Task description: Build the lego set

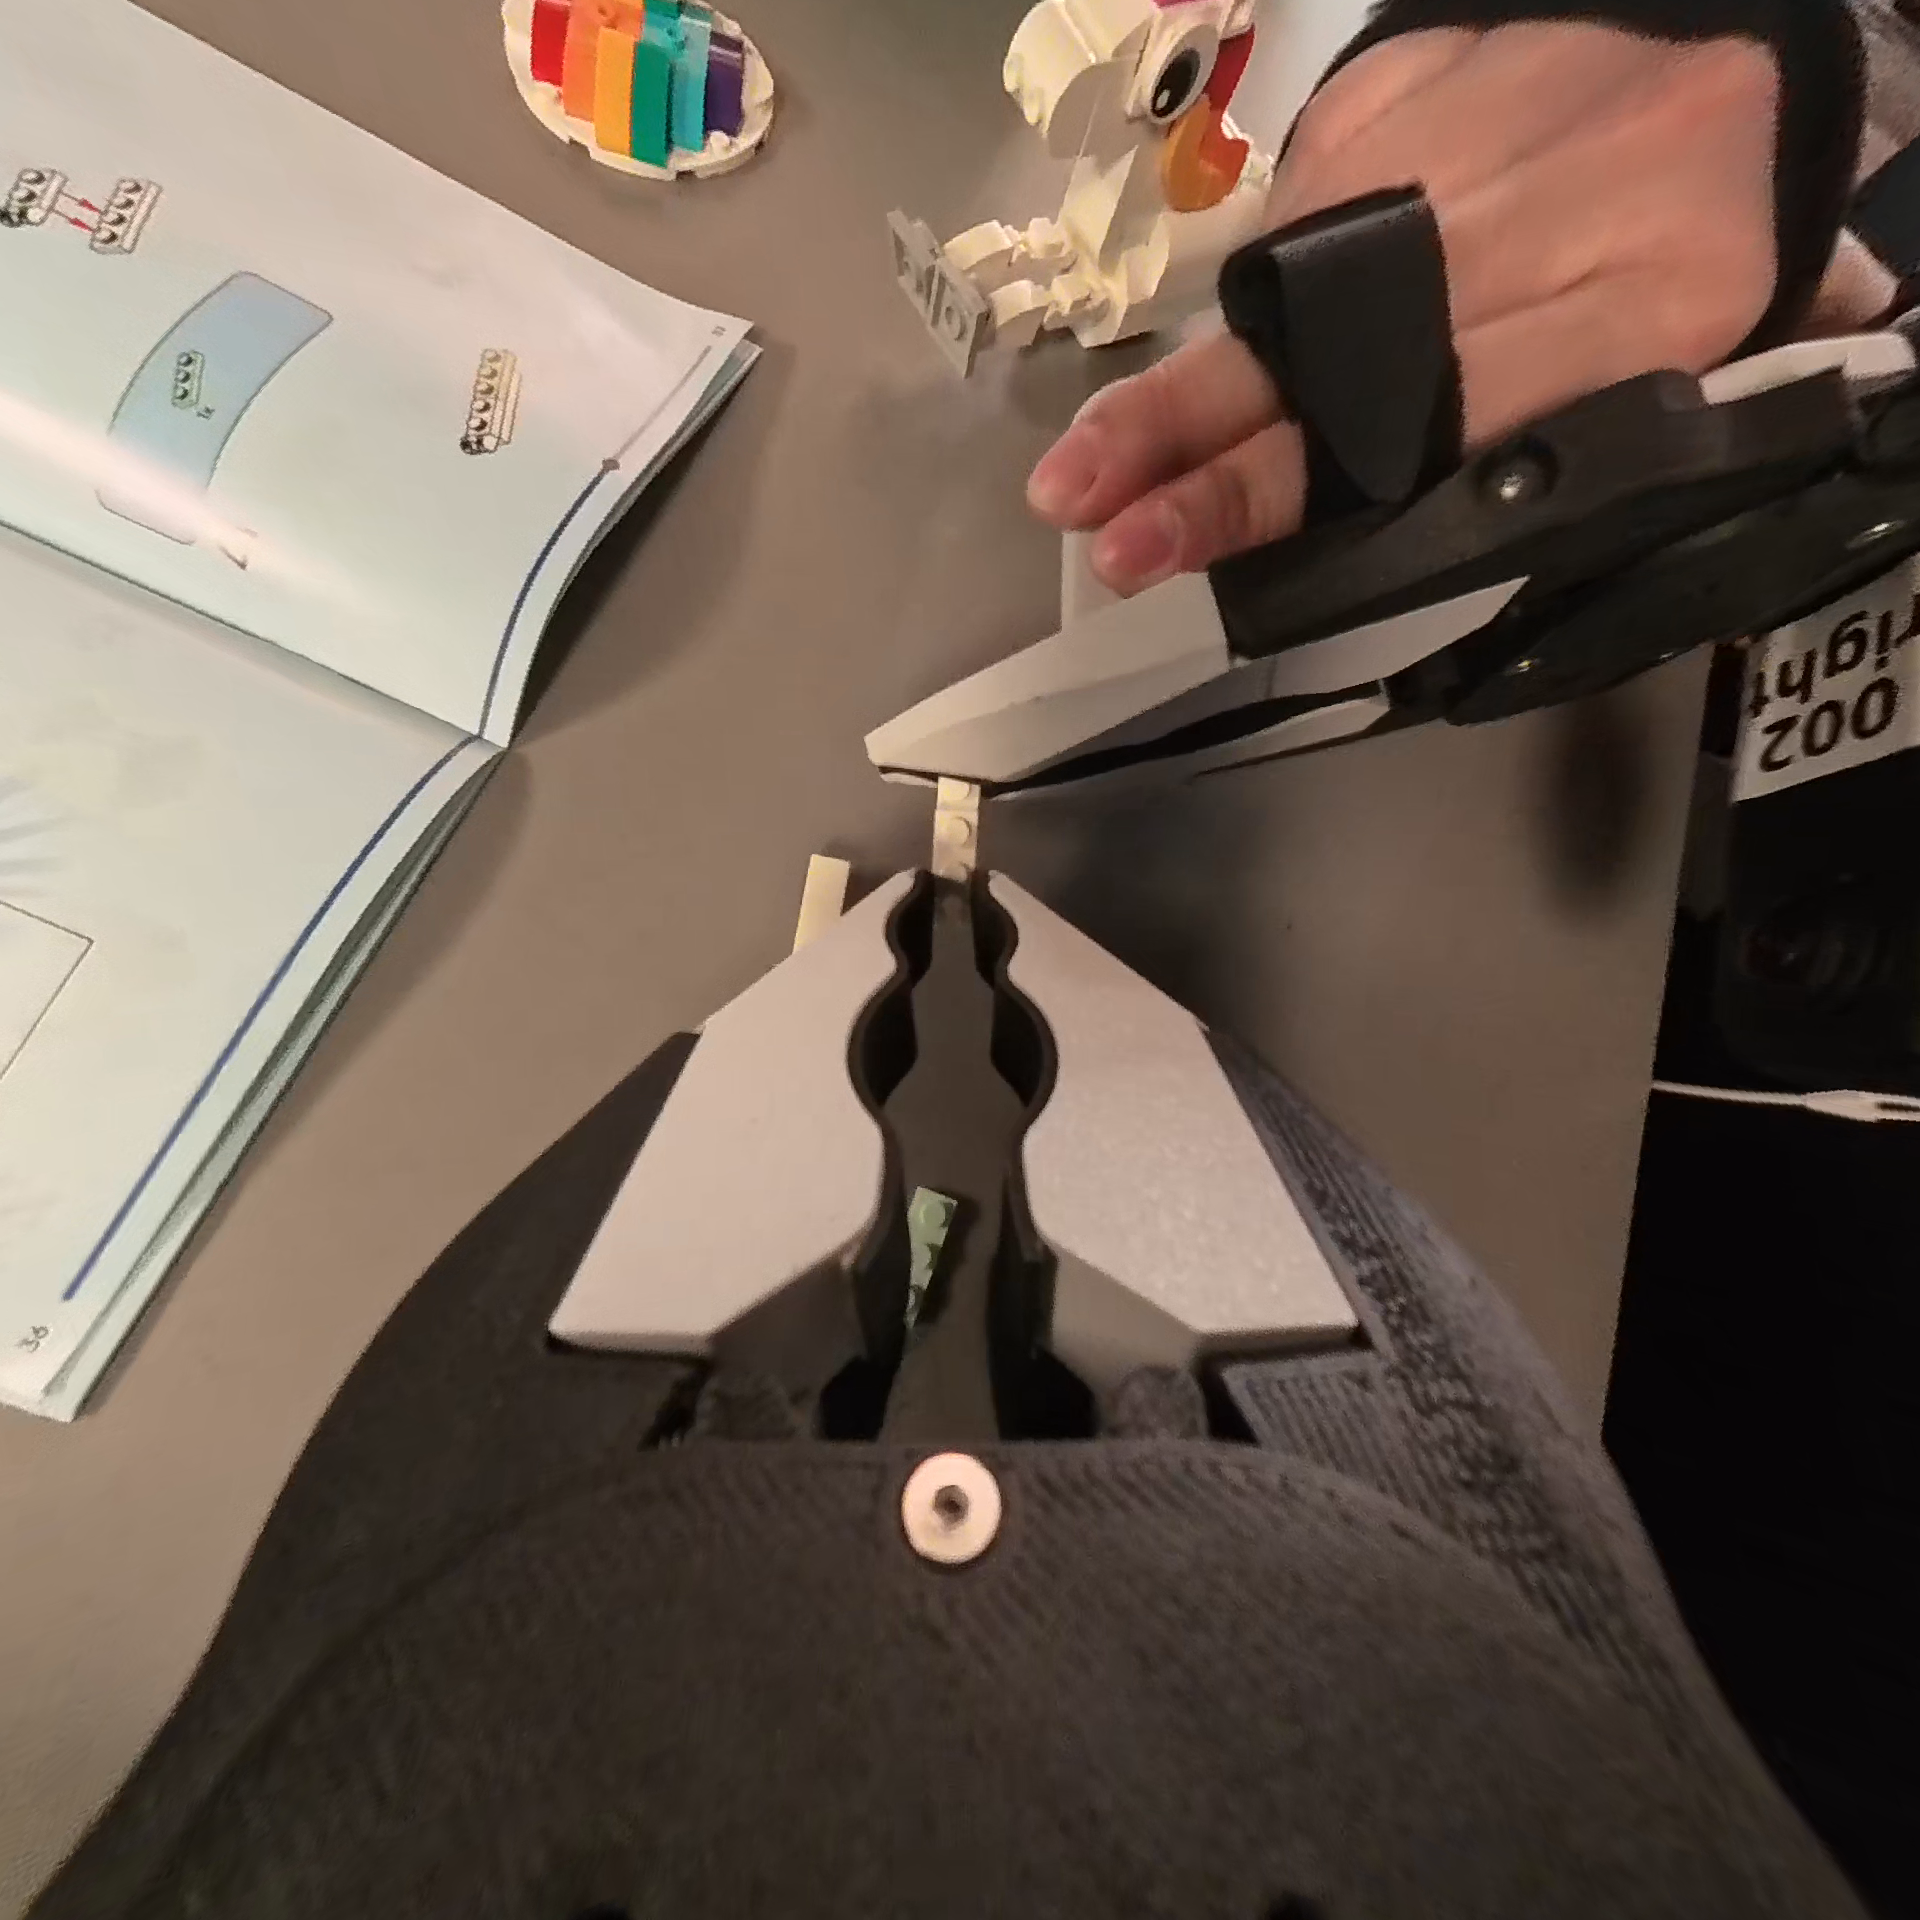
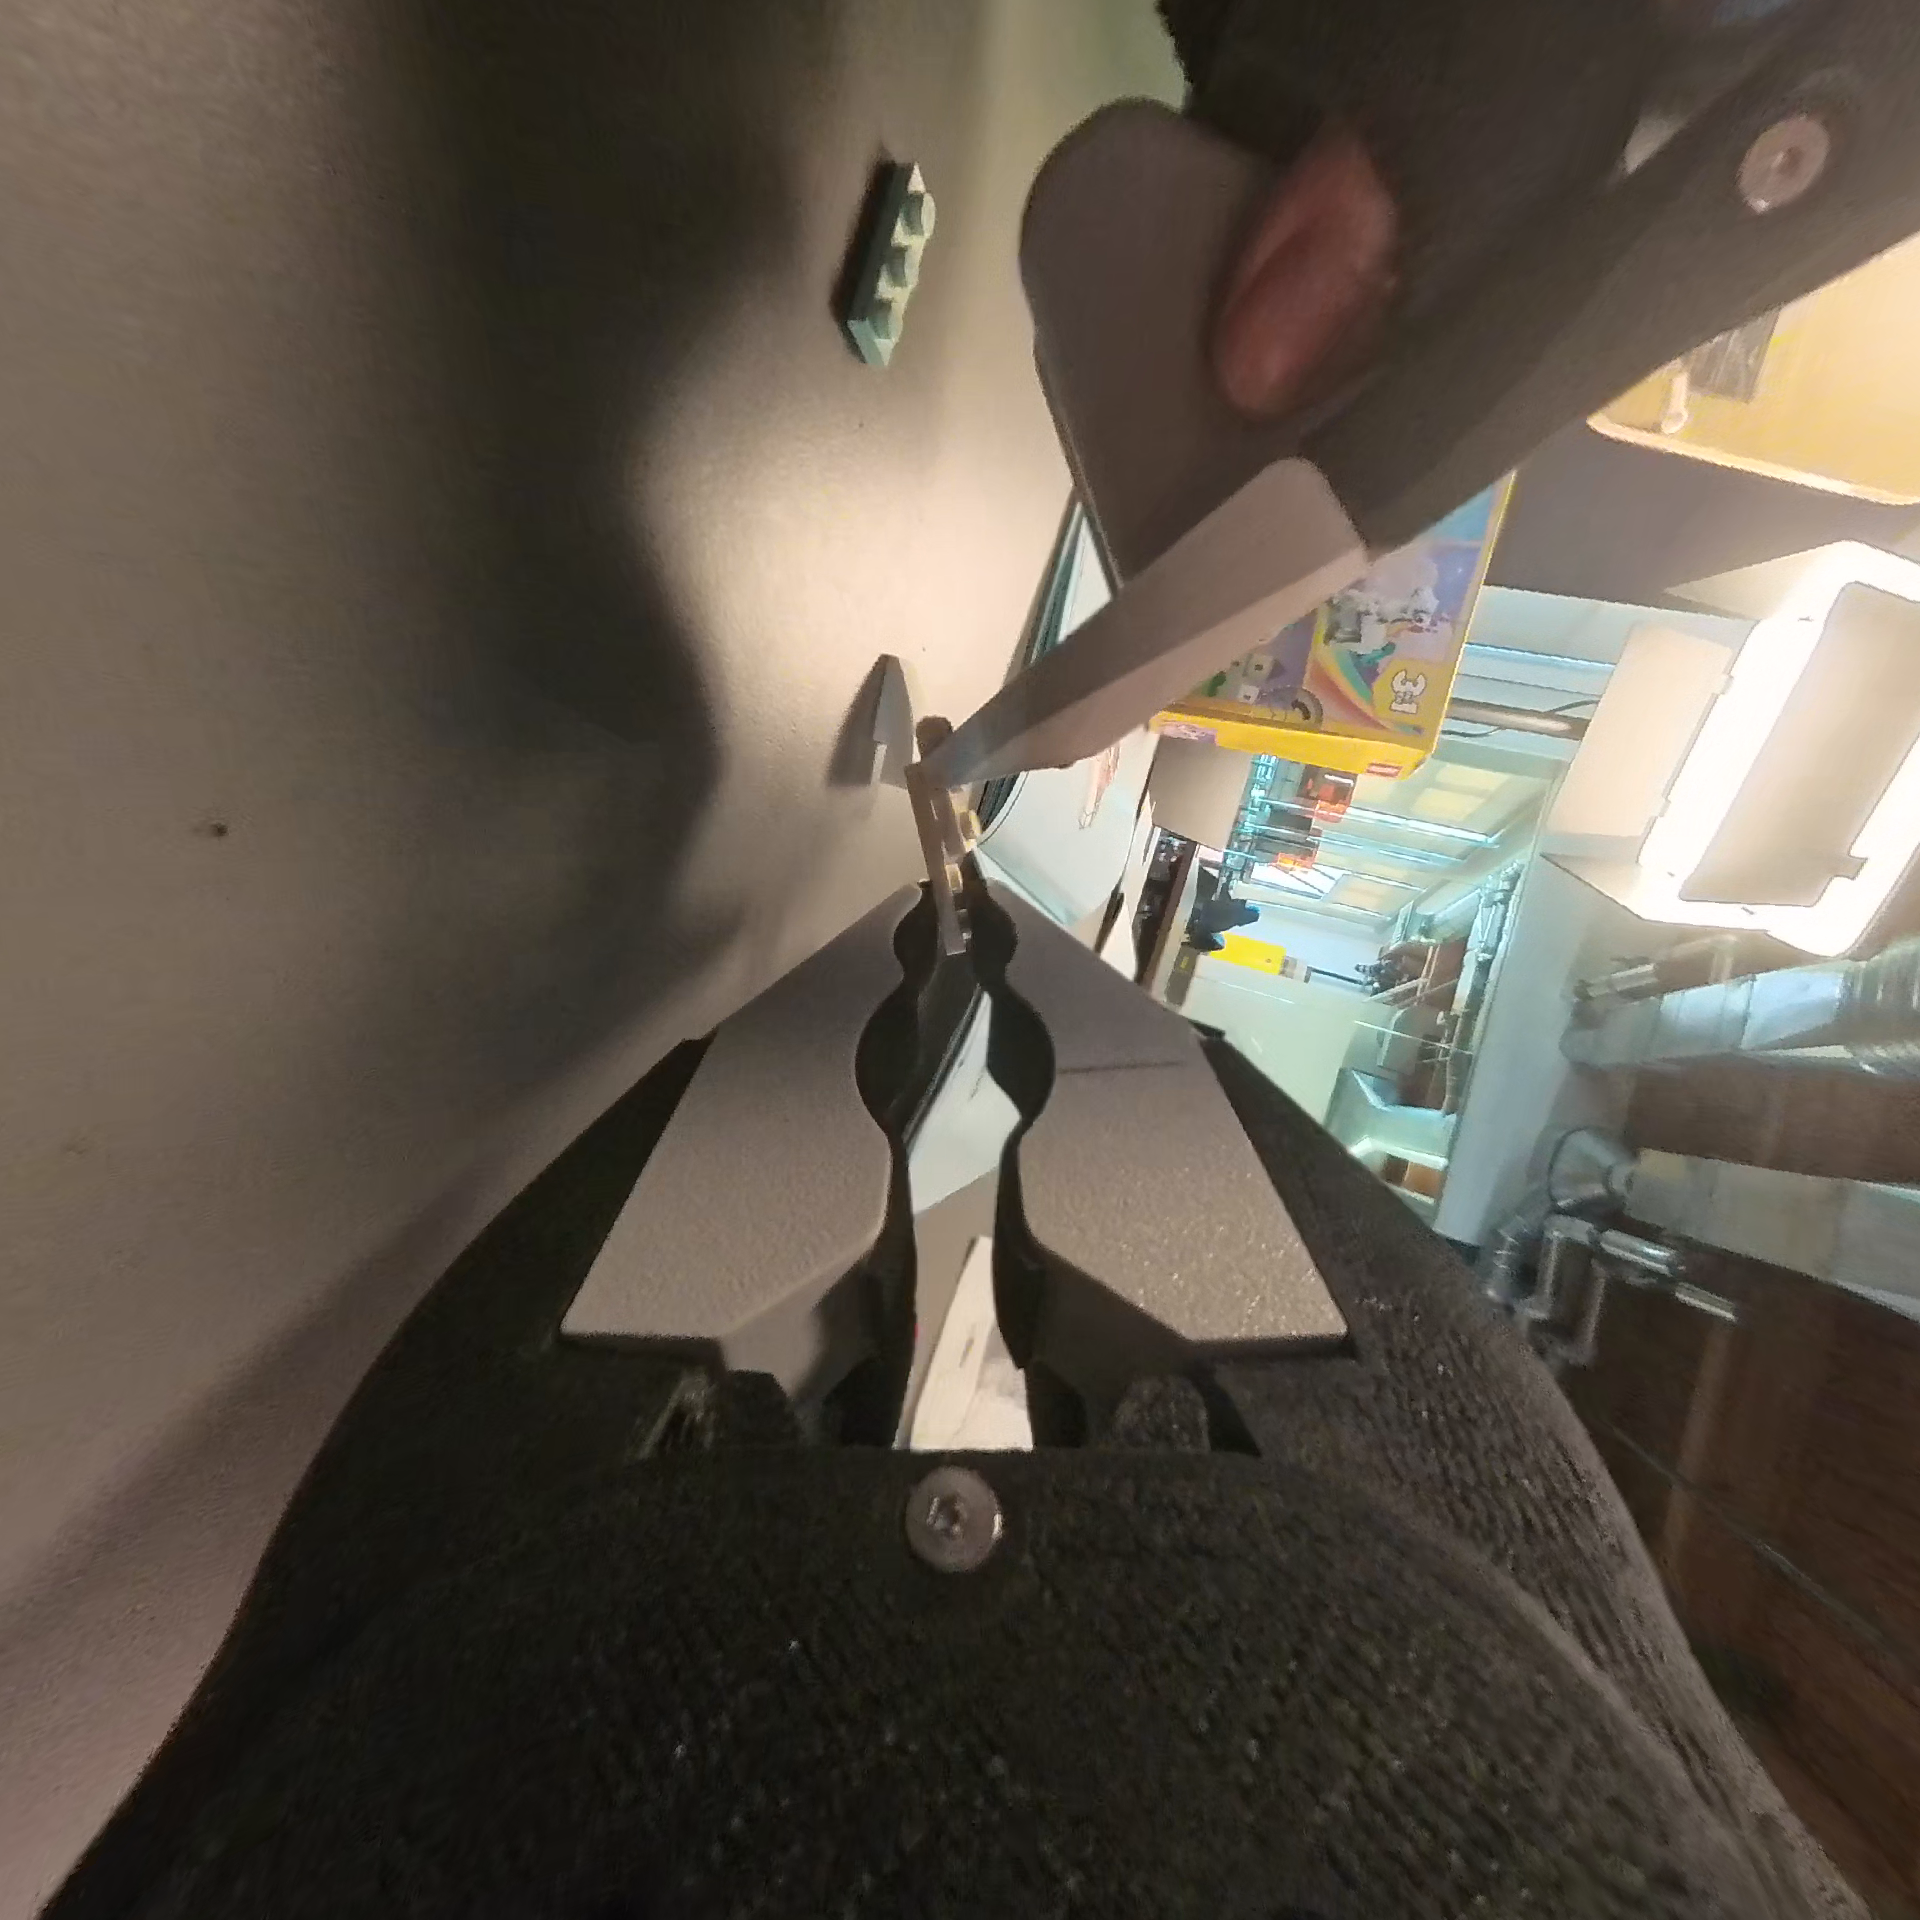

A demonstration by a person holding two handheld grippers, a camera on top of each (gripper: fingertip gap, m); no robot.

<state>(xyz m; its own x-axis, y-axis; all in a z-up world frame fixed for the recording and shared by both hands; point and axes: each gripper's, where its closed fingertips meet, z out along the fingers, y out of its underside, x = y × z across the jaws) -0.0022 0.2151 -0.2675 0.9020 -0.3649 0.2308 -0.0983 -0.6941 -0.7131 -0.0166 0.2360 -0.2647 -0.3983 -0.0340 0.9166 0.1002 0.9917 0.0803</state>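
Ok so right now I've got both grippers pinched onto the same piece: a thin cream-white plastic lego plate, narrow, one stud wide, held up off the grey tabletop between the two tools. My left gripper is clenched on its near end, tips nearly meeting with just the plate's thickness between them, and my right gripper comes in from the right and is clamped on the far end. In the right wrist view the same plate sits edge-on between the right gripper tips, and there might be a second thin layer stuck to it, I honestly can't tell. Handling-wise I'd guess this thing weighs nothing, it's stiff and smooth, so it'll want to pivot or pop out if I squeeze on a corner; best bet is gripping flat across the short end, pads on the top and underside, not on the studs. Another small cream piece lies on the table just left of my left tips. Further back are the white brick animal with a big eye and orange beak, a rainbow-coloured brick stack on a white oval base, the open instruction booklet, and a green studded plate lying flat.
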